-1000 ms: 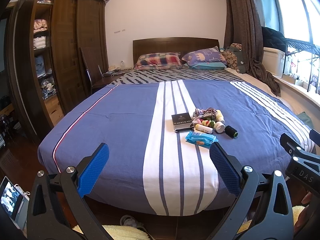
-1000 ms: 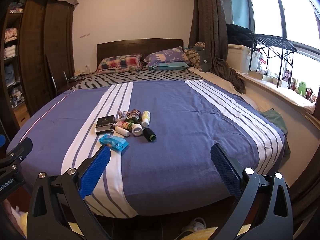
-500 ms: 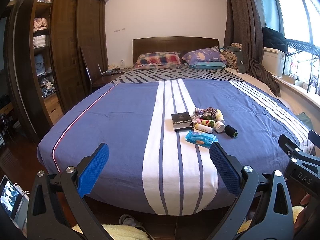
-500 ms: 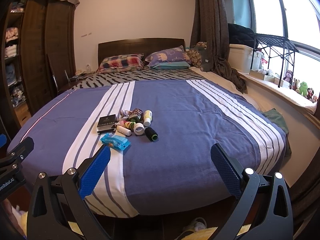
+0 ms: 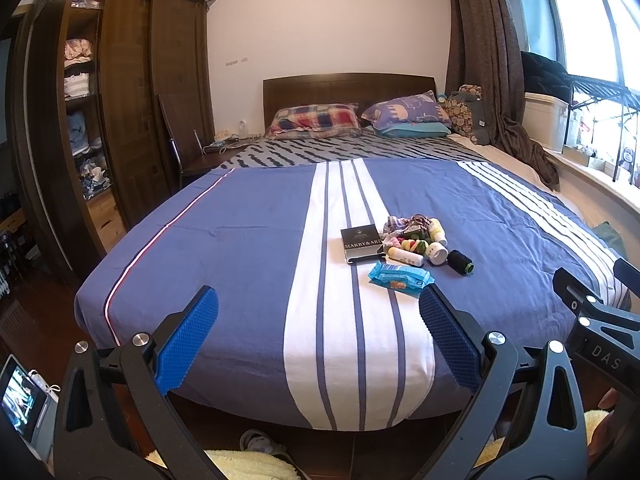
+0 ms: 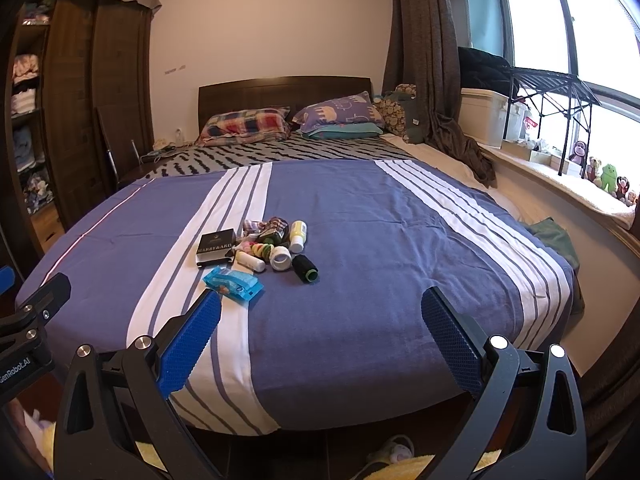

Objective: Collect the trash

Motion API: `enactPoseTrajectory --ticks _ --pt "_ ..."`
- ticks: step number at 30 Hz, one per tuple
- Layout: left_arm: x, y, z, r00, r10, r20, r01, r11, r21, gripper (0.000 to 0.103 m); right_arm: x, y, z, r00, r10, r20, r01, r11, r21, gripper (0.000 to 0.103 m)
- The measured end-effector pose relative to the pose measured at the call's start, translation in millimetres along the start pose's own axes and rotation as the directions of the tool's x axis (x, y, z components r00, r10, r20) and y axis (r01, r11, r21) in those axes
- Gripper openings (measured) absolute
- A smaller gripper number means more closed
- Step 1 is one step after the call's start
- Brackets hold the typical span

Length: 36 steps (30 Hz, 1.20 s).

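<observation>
At the far left stands a dark wooden wardrobe (image 5: 132,120) with open shelves of folded clothes; beside it a chair (image 5: 180,148) leans by the head of the bed (image 5: 248,232); the bed carries a blue cover with white stripes, a plaid pillow (image 5: 316,120) and a purple pillow (image 5: 404,110) against the headboard.

The left gripper (image 5: 318,336) hovers low before the foot of the bed, its jaws wide apart and holding nothing; blue pads face each other across the striped cover.

Right of the central white stripe lies the trash, gathered in a small heap on the cover; a black book (image 5: 362,242) sits at the left edge of the heap; just in front of it lies a blue wipes packet (image 5: 400,278), nearest the grippers; behind the packet are a white tube (image 5: 406,257), a cluster of coloured bits (image 5: 412,245), a white jar (image 5: 437,253) on its side, a yellow bottle (image 5: 437,231) and a bundle of patterned cloth (image 5: 404,224); a black thread spool (image 5: 460,262) lies at the right end, just beside the jar.

The right gripper (image 6: 320,336) hangs at the same height, jaws likewise spread and empty; the packet shows just beyond its left pad; whether they touch I cannot tell.

Further right, a brown curtain (image 6: 424,60) hangs beside the window (image 6: 560,20); soft toys (image 6: 608,178) line the sill.
</observation>
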State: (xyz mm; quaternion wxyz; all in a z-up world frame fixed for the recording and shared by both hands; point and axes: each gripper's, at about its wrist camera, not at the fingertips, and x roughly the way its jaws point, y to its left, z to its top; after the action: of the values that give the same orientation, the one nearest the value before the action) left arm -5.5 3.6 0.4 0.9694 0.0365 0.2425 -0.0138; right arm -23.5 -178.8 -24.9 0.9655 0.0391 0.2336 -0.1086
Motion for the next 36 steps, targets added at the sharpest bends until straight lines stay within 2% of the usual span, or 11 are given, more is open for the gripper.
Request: enactPoseTrajectory --ticks 19,29,33,36 --pt "4 -2 3 1.0 0.013 -0.003 -0.013 1.0 0.006 0.095 6 -7 1 1.0 0.0 -0.004 0.0 1.0 0.011 0.1" --pt "12 -4 3 0.999 0.044 -0.008 -0.044 0.999 0.021 0.095 11 -20 0 1.0 0.025 0.003 -0.025 0.998 0.062 0.1" --pt "18 -1 3 0.998 0.055 -0.015 -0.054 0.998 0.02 0.095 13 -24 -1 1.0 0.011 0.012 -0.012 0.998 0.063 0.1" --pt "27 1 1 0.998 0.056 -0.031 -0.055 0.998 0.016 0.095 23 -25 -4 1.0 -0.007 -0.012 0.007 0.998 0.057 0.1"
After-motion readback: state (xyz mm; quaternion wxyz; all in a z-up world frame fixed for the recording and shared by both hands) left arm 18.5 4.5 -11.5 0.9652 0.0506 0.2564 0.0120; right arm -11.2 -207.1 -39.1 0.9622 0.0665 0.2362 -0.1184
